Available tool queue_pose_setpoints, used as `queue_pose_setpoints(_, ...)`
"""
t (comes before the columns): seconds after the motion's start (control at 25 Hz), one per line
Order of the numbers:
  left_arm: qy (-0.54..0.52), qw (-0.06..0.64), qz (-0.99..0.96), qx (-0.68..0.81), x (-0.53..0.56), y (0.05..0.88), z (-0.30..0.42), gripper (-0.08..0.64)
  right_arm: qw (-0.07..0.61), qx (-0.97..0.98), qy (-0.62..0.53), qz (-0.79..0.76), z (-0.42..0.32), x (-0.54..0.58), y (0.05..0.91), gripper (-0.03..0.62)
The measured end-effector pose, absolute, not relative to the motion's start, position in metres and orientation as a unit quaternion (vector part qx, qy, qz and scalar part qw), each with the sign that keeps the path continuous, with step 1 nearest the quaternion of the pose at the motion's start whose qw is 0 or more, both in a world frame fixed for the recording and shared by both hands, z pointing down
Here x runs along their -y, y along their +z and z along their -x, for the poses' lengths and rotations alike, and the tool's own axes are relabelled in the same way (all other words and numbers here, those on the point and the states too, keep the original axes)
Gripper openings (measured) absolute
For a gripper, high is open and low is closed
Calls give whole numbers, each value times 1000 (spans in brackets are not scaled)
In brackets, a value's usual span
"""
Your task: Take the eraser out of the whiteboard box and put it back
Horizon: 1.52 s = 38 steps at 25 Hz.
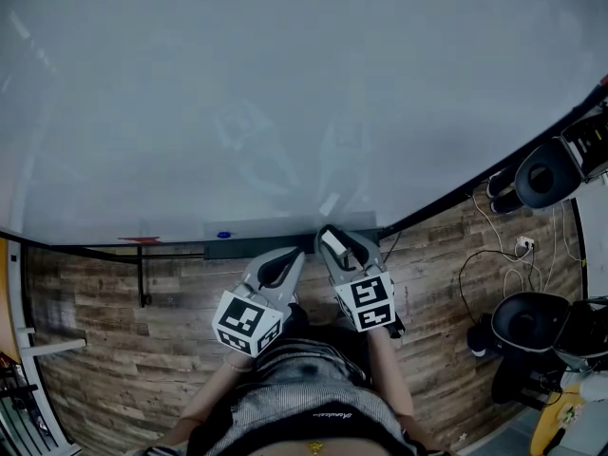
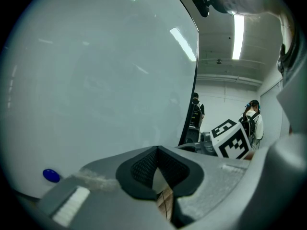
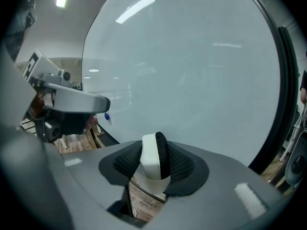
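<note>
Right gripper [image 1: 333,246] clamped on the white-and-black eraser [image 3: 149,158], which stands upright between its pads; left gripper [image 2: 157,153] just beside it, jaws closed together on nothing. Both point at the lower edge of the whiteboard [image 1: 285,93], near the right end of the dark whiteboard box [image 1: 249,249]; the eraser appears clear of the box, though contact cannot be judged.

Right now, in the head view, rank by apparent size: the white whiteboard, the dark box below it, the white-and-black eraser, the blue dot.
1. large white whiteboard
2. long dark box
3. white-and-black eraser, only partly visible
4. small round blue dot, clearly smallest
</note>
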State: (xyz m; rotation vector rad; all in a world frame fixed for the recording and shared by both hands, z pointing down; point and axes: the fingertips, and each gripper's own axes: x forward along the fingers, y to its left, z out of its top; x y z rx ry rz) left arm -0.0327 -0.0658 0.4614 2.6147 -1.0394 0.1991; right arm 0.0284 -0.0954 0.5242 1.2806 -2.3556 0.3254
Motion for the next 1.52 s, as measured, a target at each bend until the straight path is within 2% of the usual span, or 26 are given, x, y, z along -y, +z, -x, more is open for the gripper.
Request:
queue_pose_setpoints(1.24,71,157,-915,365,61,463,33,0,217,853,119,-460,-27,90,523,166)
queue_pose_setpoints(1.52,70,155,-915,365,55,457,33,0,209,858,125,-453,-29,84,515,210)
